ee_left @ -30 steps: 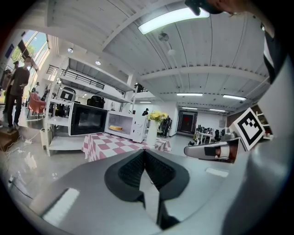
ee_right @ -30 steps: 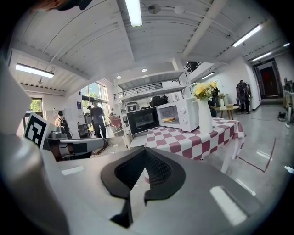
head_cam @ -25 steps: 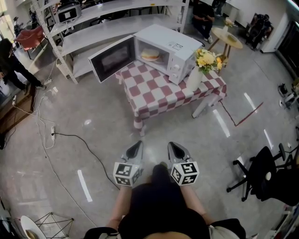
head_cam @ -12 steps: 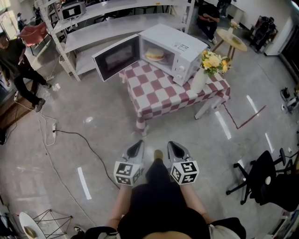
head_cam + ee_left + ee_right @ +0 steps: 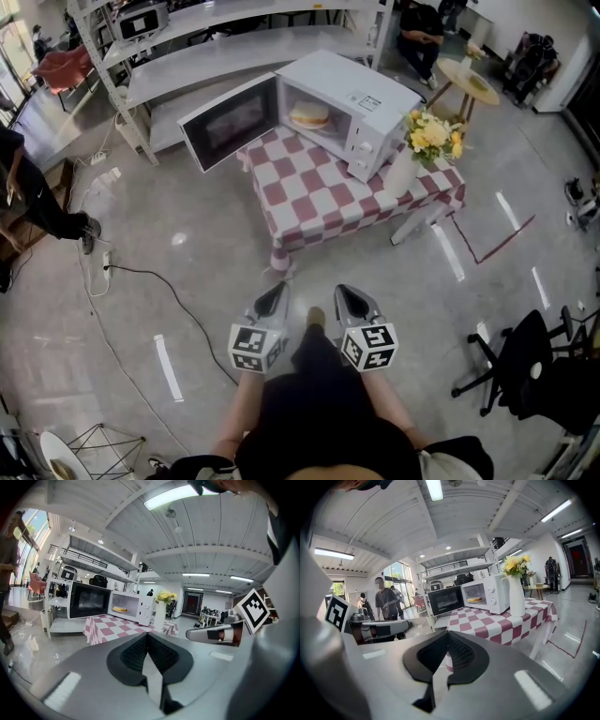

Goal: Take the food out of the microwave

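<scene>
On the far left of the head view a person (image 5: 26,192) stands on the grey floor (image 5: 122,281), where a black cable (image 5: 155,279) trails, and behind them run long grey shelves (image 5: 187,56). Next comes the microwave's door (image 5: 228,122), swung wide open to the left on its left hinge, its dark window facing the camera. The microwave (image 5: 361,94) itself sits at the back of a table (image 5: 319,197) with a red and white checked cloth, its long axis running from upper left to lower right and its open mouth turned toward the lower left. Inside the cavity lies the food (image 5: 309,115), a round, pale, flat piece lying level on the microwave's floor; being round, it shows no long axis. Just right of the microwave a white vase (image 5: 398,171) of yellow flowers stands upright at the table's corner, and a black chair (image 5: 525,361) is well off to the lower right. Near the bottom, well apart from the table, the left gripper (image 5: 274,291) and right gripper (image 5: 345,292) are held side by side, both pointing up the view toward the table. In the left gripper view the jaws meet at their tips with nothing between them, and the food (image 5: 120,609) shows far beyond. The right gripper view shows the same: jaws closed together, empty, touching nothing.
</scene>
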